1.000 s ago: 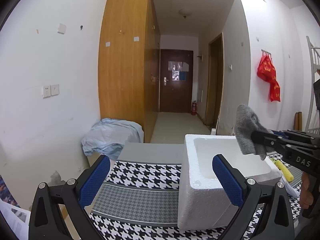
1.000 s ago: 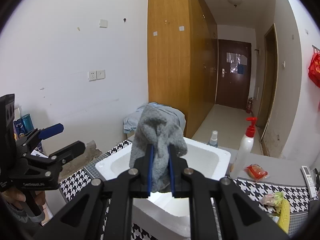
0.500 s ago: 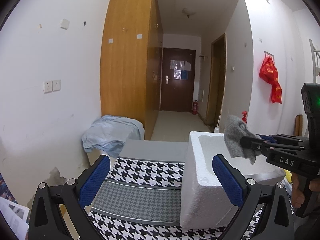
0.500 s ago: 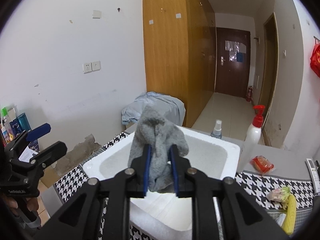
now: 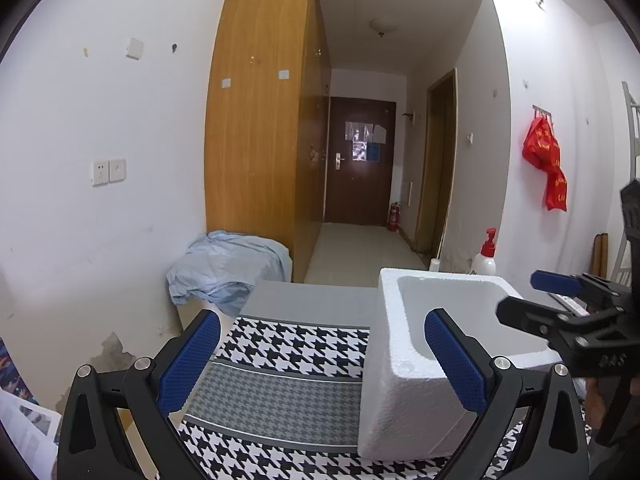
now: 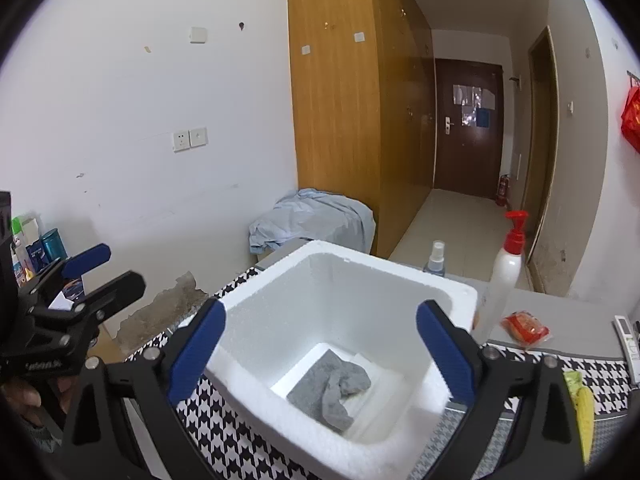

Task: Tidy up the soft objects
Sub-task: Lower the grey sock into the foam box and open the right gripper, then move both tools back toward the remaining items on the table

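A crumpled grey cloth [image 6: 332, 390] lies at the bottom of the white foam box [image 6: 400, 276], which stands on the houndstooth tablecloth. My right gripper [image 6: 320, 350] hovers above the box, its jaws opening wide; nothing is between the blue pads, and the cloth sits well below them. In the left wrist view the right gripper [image 5: 532, 296] reaches in from the right over the foam box [image 5: 400, 364], whose inside is hidden there. My left gripper [image 5: 320, 356] is open and holds nothing, to the left of the box. It also shows as the left gripper [image 6: 108, 272] in the right wrist view.
Behind the box stand a red-capped pump bottle [image 6: 506, 268] and a small spray bottle [image 6: 436, 258]. A red packet [image 6: 526, 328], a remote [image 6: 626, 334] and a yellow item [image 6: 584, 416] lie to the right. A light blue cloth heap [image 6: 312, 220] sits beyond the table.
The right gripper's jaws went from shut on the grey cloth to wide apart, and the cloth dropped into the foam box. The left gripper kept still.
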`<state>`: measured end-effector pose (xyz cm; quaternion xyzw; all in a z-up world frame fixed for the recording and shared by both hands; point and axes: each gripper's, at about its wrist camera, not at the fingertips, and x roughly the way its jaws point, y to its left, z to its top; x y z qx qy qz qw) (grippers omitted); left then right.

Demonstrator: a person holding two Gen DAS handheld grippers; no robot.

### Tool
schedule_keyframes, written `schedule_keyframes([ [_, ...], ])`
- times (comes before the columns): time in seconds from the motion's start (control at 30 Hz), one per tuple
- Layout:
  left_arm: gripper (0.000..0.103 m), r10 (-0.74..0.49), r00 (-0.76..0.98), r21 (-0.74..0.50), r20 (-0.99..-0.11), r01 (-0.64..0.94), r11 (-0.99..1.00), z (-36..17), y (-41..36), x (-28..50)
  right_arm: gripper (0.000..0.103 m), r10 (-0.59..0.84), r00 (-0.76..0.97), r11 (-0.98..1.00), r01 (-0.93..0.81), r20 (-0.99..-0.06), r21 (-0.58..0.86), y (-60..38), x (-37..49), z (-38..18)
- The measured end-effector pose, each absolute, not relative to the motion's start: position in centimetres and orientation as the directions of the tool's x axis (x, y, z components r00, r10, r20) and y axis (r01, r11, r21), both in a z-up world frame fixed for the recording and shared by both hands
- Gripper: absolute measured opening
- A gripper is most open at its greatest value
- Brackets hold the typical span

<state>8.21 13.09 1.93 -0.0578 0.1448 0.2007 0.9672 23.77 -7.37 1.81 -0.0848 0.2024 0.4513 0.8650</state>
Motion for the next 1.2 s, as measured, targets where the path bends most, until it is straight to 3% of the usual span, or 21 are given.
schedule_keyframes([
  [1.2,0.102,0.159,0.945,-0.056,-0.287,-0.183,0.982,3.0,1.8,9.9,0.101,0.638,0.684,0.736,-0.676,-0.352,0.021,-20.7,21.9,2.3],
])
